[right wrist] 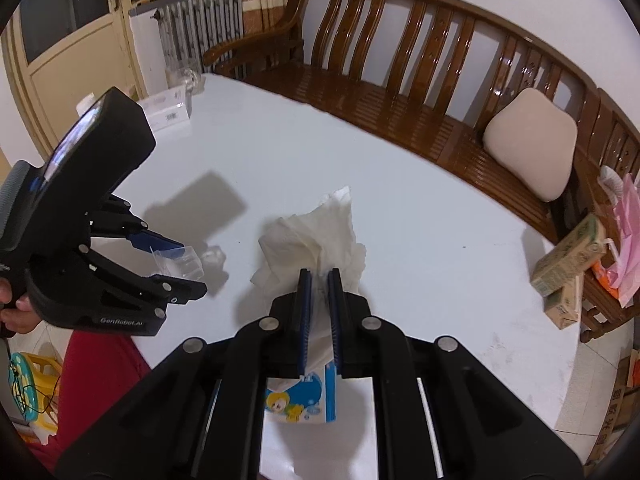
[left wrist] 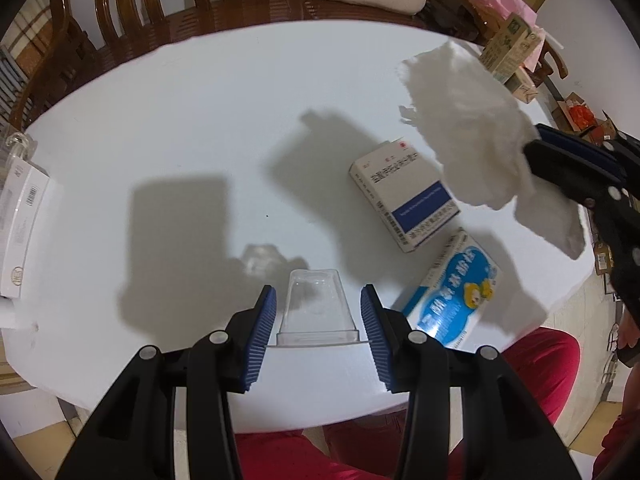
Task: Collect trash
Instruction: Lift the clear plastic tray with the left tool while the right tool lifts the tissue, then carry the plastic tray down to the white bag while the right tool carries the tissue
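The middle of the round white table (left wrist: pixel 180 128) and its far edge by the wooden bench (right wrist: pixel 400 80) lie open. Toward the right edge, a white-and-blue medicine box (left wrist: pixel 404 196) and a blue cartoon-printed box (left wrist: pixel 452 296) block the way; a white flat carton (left wrist: pixel 20 232) crowds the left edge.
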`<state>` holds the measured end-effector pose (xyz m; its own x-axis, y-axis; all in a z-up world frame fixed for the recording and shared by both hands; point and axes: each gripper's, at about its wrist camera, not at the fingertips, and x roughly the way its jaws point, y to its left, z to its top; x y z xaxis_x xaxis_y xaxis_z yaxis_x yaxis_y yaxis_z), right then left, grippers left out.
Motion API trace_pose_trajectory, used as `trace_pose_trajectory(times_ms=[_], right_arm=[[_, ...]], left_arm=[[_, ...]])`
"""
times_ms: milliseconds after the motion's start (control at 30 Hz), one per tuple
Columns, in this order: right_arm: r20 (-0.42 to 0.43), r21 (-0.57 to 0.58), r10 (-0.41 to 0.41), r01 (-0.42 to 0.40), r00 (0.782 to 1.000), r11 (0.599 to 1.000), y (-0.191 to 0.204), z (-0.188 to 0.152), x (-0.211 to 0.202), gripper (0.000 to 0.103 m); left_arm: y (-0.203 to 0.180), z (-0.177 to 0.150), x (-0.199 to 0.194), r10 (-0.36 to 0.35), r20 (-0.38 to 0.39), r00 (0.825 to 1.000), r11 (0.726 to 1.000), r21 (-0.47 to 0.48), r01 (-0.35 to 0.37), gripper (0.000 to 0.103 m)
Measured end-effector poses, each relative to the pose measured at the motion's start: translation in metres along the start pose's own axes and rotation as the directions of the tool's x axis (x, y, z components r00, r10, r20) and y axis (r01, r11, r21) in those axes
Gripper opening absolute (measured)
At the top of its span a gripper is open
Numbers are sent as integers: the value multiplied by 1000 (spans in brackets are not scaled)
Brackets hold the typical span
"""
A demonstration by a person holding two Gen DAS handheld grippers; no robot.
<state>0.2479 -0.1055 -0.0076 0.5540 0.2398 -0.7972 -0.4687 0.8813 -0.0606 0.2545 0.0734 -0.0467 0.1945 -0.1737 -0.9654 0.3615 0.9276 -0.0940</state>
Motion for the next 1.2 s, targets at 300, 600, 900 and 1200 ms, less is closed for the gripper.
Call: trace_pose_trajectory(times_ms=[300,600,900,1200], right_arm=[[89,22,-40,38,995,999,7,-15,-66,10],[141,27,-80,77,987,997,31,-51,-129,10],[158,36,-110,105,981,994,65,-99,-174,10],[112,63,-113,106,987,992,90,-151,-180,10]], left_arm=[[-45,-13,-27,16,61,998,999,51,-19,43],[-87,-49,-58,-12,92,996,991,134,-1,43],[-127,-94,-62,-47,90,995,979,202,28,43],[-155,-137,-33,-76,40,996,965,256,63,43]])
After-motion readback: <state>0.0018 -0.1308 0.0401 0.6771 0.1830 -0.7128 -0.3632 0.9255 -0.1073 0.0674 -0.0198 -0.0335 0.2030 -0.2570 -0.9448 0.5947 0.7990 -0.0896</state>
